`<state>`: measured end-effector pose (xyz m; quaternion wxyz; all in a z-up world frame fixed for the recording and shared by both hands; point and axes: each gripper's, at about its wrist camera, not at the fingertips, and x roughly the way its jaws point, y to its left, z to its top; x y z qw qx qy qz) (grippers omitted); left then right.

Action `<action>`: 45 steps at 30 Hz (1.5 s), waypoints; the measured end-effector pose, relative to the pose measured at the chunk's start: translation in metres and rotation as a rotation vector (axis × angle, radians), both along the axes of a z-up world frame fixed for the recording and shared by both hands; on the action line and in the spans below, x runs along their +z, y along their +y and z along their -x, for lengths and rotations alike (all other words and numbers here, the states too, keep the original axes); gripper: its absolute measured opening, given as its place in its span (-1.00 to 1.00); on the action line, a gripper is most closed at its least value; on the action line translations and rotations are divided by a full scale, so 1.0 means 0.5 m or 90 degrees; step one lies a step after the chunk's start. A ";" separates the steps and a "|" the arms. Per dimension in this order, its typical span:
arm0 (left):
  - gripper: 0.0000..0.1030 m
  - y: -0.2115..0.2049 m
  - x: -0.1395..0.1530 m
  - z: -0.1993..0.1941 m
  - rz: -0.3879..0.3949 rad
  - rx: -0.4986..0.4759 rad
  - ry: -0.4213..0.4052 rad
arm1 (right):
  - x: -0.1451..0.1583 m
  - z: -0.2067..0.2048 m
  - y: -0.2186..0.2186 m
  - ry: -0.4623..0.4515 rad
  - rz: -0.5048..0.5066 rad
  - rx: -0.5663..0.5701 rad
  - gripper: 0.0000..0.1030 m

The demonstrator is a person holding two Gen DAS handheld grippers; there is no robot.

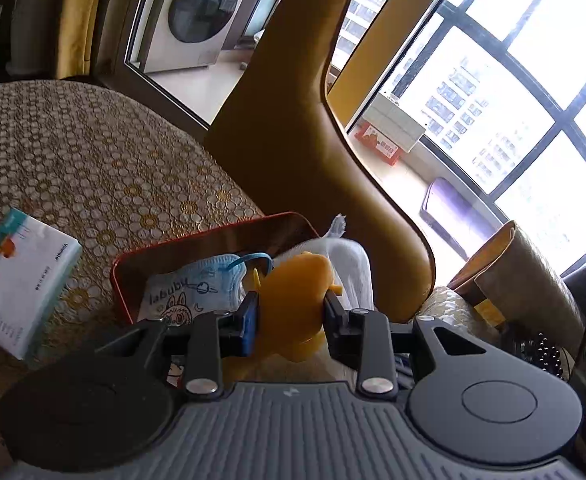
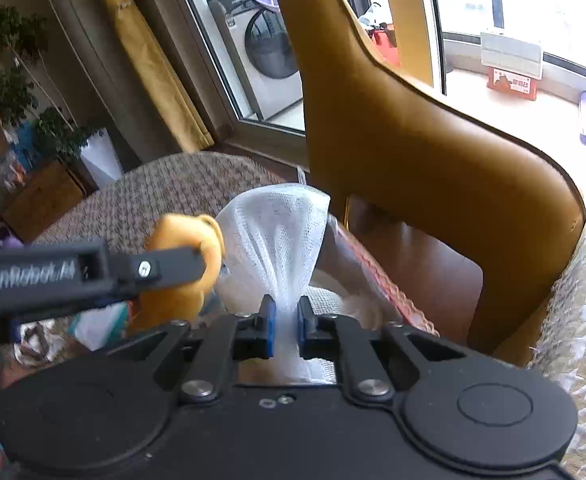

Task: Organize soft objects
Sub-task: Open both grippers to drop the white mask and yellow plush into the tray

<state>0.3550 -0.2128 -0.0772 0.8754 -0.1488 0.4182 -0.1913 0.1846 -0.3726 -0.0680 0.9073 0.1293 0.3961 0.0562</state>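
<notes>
My left gripper (image 1: pixel 291 312) is shut on an orange soft toy (image 1: pixel 293 300), held just above the near edge of a red tin tray (image 1: pixel 197 240). Inside the tray lies a blue printed face mask (image 1: pixel 197 292). A white mesh bag (image 1: pixel 353 268) hangs just right of the toy. In the right wrist view my right gripper (image 2: pixel 286 330) is shut on the gathered neck of that white mesh bag (image 2: pixel 277 232), which fans out above the pads. The left gripper's finger (image 2: pixel 93 272) crosses in from the left with the orange toy (image 2: pixel 189 248).
A tissue pack (image 1: pixel 17 280) lies on the patterned tablecloth (image 1: pixel 93 160) left of the tray. A tan leather chair (image 1: pixel 293 120) stands close behind the table edge. A washing machine (image 1: pixel 197 12) and large windows lie beyond. A potted plant (image 2: pixel 13 80) stands far left.
</notes>
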 end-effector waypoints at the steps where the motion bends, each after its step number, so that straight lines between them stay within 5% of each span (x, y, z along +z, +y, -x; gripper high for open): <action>1: -0.38 -0.001 -0.005 -0.002 -0.001 -0.001 0.000 | -0.005 0.002 0.000 0.003 0.000 0.000 -0.80; 20: -0.26 -0.042 -0.050 -0.013 -0.088 -0.046 -0.011 | -0.028 0.000 0.023 0.021 0.058 0.013 -0.73; 26: 0.23 -0.036 -0.031 0.000 -0.088 -0.044 -0.035 | -0.023 0.003 0.025 0.019 0.069 0.018 -0.62; 31: 0.26 -0.026 -0.007 0.014 -0.079 -0.043 -0.050 | -0.011 0.012 0.023 0.015 0.069 0.017 -0.43; 35: 0.26 -0.013 0.015 0.035 -0.078 -0.046 -0.066 | 0.003 0.026 0.021 -0.002 0.065 0.020 0.04; 45: 0.26 0.033 0.076 0.112 -0.110 -0.041 -0.116 | 0.057 0.081 0.033 -0.032 0.060 0.029 0.20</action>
